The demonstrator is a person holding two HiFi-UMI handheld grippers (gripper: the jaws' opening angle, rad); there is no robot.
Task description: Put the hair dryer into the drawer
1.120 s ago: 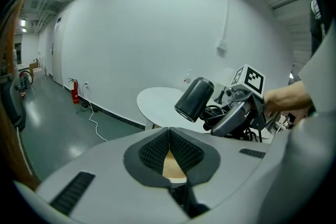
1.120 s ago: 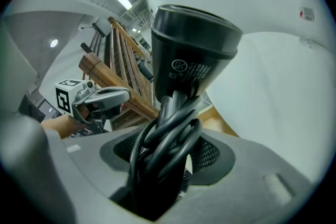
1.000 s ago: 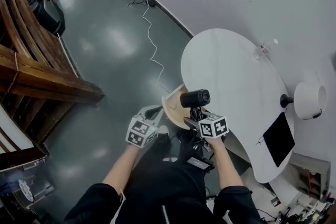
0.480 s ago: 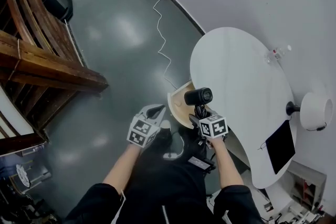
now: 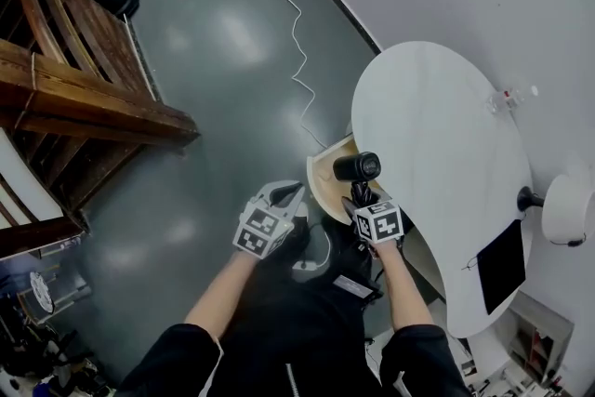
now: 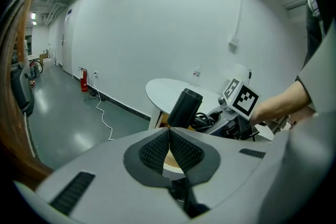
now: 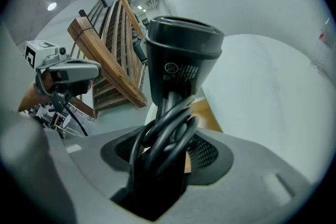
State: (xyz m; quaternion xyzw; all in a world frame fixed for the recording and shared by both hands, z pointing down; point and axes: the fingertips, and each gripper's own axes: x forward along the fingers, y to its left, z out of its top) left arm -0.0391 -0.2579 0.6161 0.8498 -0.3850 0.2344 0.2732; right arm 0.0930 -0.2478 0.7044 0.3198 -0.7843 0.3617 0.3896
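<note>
1. Head view: the person's right gripper (image 5: 361, 198) pinches a black hair dryer (image 5: 357, 167) by the handle. The barrel is uppermost, held over the near rim of an open wooden drawer (image 5: 325, 183) that juts from under a white oval table (image 5: 437, 135).
2. Right gripper view: the right gripper (image 7: 163, 157) has its jaws clamped on the handle and on the black cord (image 7: 157, 144) looped against it (pads pressing from both sides). The hair dryer (image 7: 181, 60) rises above them, with the drawer's tan wood (image 7: 207, 113) just behind.
3. Left gripper view: the left gripper (image 6: 169, 136) has its jaws pressed together with nothing between them. The hair dryer (image 6: 184, 108) stands beyond, apart from it.
4. Head view again: the left gripper (image 5: 294, 193) hangs just left of the drawer, touching neither it nor the hair dryer.
5. Around them, a white cable (image 5: 299, 42) snakes over the grey floor (image 5: 204, 107), a wooden staircase (image 5: 84, 98) stands at left, and a clear bottle (image 5: 514, 95) sits at the table's far edge.
</note>
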